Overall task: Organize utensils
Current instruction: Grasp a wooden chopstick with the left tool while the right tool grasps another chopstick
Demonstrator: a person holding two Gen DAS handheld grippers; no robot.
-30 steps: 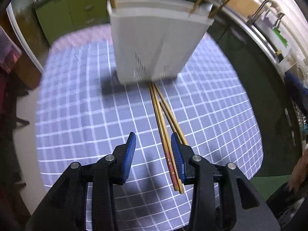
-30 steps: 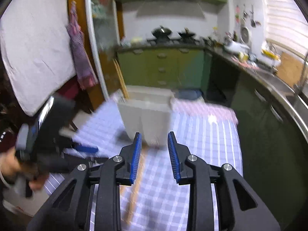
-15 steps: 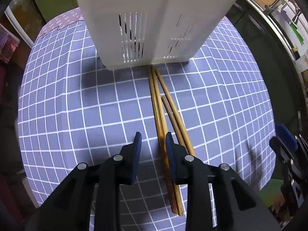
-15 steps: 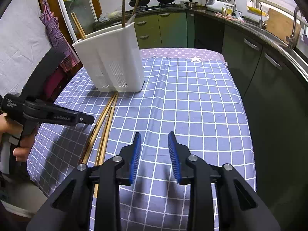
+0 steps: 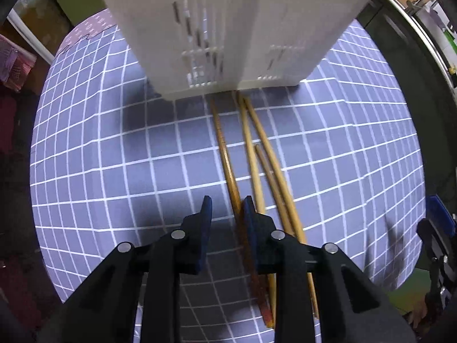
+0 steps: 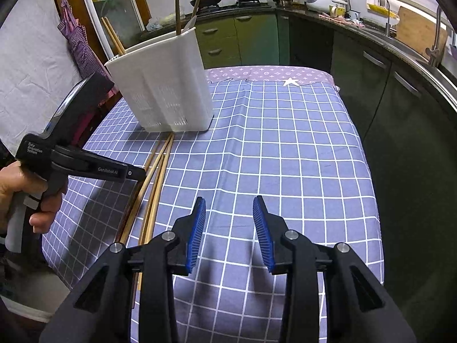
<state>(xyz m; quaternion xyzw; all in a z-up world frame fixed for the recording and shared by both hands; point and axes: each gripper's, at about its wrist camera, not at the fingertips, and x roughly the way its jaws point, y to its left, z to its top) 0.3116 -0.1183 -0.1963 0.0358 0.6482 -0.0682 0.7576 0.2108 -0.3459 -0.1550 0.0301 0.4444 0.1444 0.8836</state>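
Several wooden chopsticks [image 5: 248, 143] lie on the blue checked cloth, running from the white slotted utensil holder [image 5: 228, 28] toward me. My left gripper [image 5: 227, 203] points straight down over them with its jaws closing. The darkest chopstick [image 5: 225, 154] sits between the pads, against the right one, with a gap to the left pad. The right wrist view shows the holder [image 6: 165, 97] with a pair of chopsticks [image 6: 112, 35] and a dark handle [image 6: 177, 8] standing in it. My right gripper [image 6: 228, 203] hangs open over bare cloth, right of the loose chopsticks [image 6: 157, 177].
The checked cloth [image 6: 285, 143] covers a narrow table whose right edge drops off toward dark green cabinets [image 6: 385, 100]. A person's hand [image 6: 17, 188] holds the left gripper at the table's left edge. A counter with a sink and a stove with pans runs along the back.
My left gripper has come down close over the chopsticks and its jaws have narrowed; the dark chopstick now lies apart from the others. The right gripper tipped down over the table, then held still.
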